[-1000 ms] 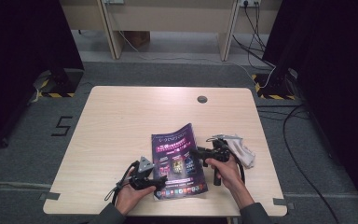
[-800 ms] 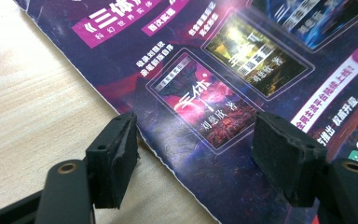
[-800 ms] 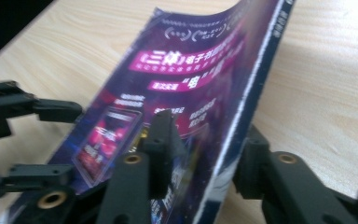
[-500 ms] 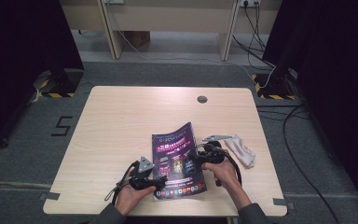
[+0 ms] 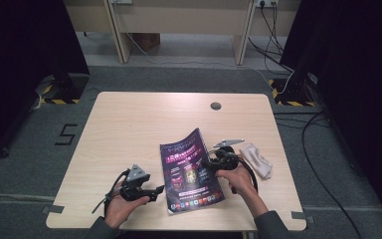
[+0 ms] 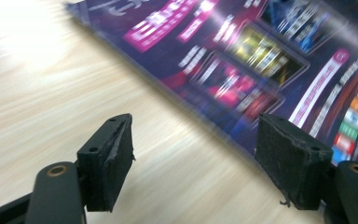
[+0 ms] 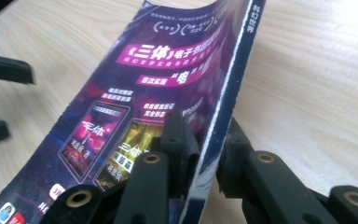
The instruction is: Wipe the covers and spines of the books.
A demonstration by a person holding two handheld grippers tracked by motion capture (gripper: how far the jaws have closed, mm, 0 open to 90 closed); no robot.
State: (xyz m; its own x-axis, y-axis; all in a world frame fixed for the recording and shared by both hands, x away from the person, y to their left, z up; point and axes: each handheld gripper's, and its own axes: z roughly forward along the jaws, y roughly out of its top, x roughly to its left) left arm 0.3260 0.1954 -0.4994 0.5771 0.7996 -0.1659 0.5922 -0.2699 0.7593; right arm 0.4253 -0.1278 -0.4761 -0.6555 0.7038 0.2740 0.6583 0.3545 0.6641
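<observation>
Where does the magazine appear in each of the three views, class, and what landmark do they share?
High view: magazine lies at the table's near middle, its right edge in the right gripper.
Left gripper view: it crosses the upper right, beyond the open jaws.
Right gripper view: it fills the centre, spine edge clamped between the jaws.
Shared landmark: its purple cover.

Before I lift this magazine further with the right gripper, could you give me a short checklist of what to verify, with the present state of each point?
1. Right gripper shut on the magazine at its spine edge: ok.
2. Grip deep enough to hold: cannot tell; the jaws pinch close to the edge.
3. Left gripper open and off the magazine: ok, its jaws stand over bare table beside the cover.
4. Spine edge raised off the table: ok, seen in the right gripper view.
5. Cloth apart from the magazine: ok.
6. Pages staying together: cannot tell.
</observation>
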